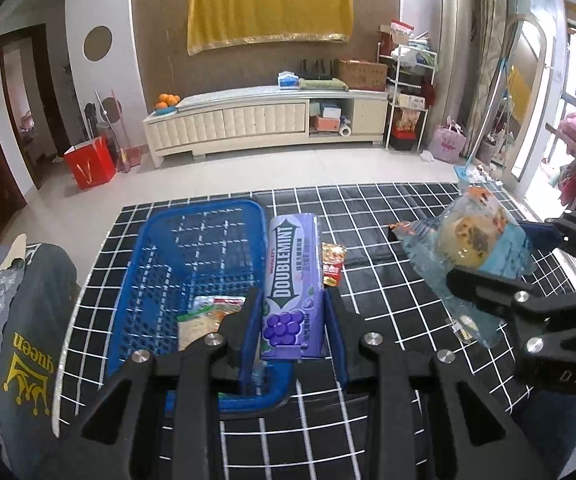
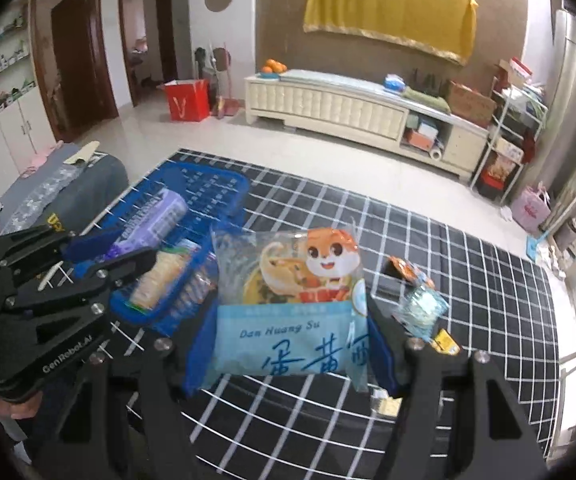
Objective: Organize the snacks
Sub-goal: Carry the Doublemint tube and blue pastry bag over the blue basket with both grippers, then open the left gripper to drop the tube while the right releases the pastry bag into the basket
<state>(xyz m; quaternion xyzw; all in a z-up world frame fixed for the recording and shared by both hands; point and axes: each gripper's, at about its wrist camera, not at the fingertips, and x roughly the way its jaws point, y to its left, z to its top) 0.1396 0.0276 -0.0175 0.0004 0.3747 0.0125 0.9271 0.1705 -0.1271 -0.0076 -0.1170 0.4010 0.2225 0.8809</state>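
My left gripper (image 1: 292, 320) is shut on a purple Doublemint gum pack (image 1: 292, 280), held above the right rim of the blue plastic basket (image 1: 155, 248). A wrapped snack (image 1: 203, 316) lies in the basket. My right gripper (image 2: 288, 344) is shut on a light-blue Dan Huang Su pastry packet (image 2: 288, 304), held above the black grid-patterned table (image 2: 428, 400). That packet (image 1: 472, 248) and the right gripper (image 1: 504, 276) show at the right of the left wrist view. The left gripper (image 2: 99, 256) with the gum pack (image 2: 155, 212) shows over the basket (image 2: 207, 184).
A small red and yellow wrapper (image 1: 334, 264) lies on the table right of the basket. Small wrapped snacks (image 2: 418, 292) lie right of the pastry packet. A grey garment (image 1: 27, 320) lies at the table's left edge. A cream cabinet (image 1: 263, 120) stands across the floor.
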